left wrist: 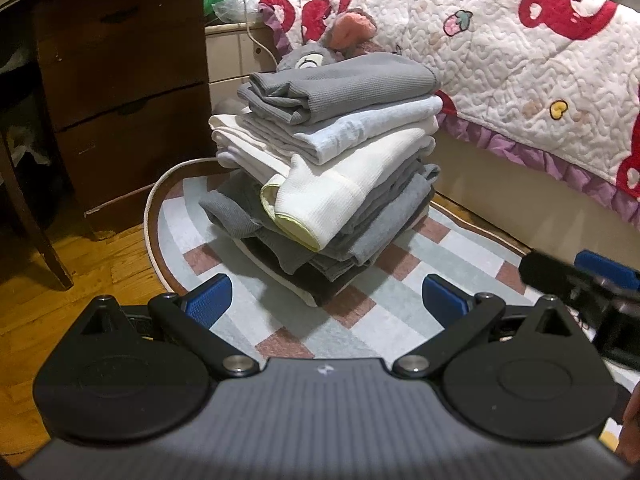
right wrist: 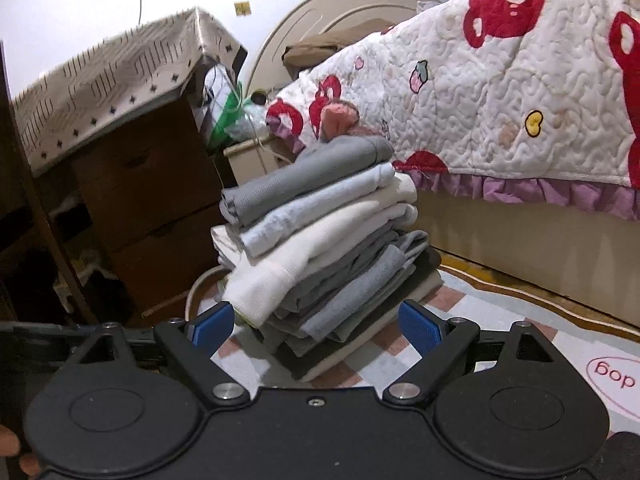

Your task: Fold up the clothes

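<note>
A tall stack of folded clothes (left wrist: 328, 176) in grey, pale blue and white stands on a checked rug (left wrist: 400, 320). A grey folded garment (left wrist: 340, 84) lies on top. My left gripper (left wrist: 326, 306) is open just in front of the stack's base, holding nothing. In the right wrist view the same stack of folded clothes (right wrist: 320, 256) leans slightly, and my right gripper (right wrist: 316, 328) is open, its blue pads on either side of the stack's lowest layers without gripping them. The right gripper also shows at the right edge of the left wrist view (left wrist: 600, 276).
A dark wooden drawer cabinet (left wrist: 120, 92) stands left of the stack, under a patterned cloth (right wrist: 108, 92). A bed with a red-and-white quilt (left wrist: 500, 60) runs along the right. A plush toy (left wrist: 344, 32) sits behind the stack. Wooden floor (left wrist: 80, 280) lies at the left.
</note>
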Demonstrator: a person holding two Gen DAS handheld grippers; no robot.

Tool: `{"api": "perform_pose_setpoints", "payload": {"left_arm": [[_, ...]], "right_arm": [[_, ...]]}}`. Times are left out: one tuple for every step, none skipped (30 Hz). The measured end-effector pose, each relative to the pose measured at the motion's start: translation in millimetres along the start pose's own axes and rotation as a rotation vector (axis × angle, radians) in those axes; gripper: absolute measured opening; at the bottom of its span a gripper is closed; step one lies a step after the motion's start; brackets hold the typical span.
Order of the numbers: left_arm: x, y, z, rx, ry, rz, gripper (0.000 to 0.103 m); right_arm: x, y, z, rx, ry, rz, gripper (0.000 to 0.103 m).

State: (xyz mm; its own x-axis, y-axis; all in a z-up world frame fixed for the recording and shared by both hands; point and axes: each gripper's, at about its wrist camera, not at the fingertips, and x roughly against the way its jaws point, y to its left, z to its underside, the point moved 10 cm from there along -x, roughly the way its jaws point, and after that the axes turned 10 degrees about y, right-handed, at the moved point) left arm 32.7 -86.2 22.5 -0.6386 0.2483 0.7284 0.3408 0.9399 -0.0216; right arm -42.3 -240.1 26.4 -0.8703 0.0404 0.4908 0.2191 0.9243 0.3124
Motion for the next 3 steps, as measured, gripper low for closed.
{"api": "perform_pose_setpoints", "payload": {"left_arm": [[0.1,-0.8,0.5,-0.004,0.001,-0.003,0.103],[0.2,-1.6,0.8,-0.005,0.002,-0.003,0.103],[0.2,-2.5,1.1,-0.006,0.004,-0.003,0.103]], "right_arm": [[1.2,0.0,-0.5,-0.001,-0.003,0.000,0.092],[1.9,0.3,-1.0,0.004,-0.003,0.001,0.092],[2.8,0.4,-2.1,0.009,-0.004,0.002,0.092]]}}
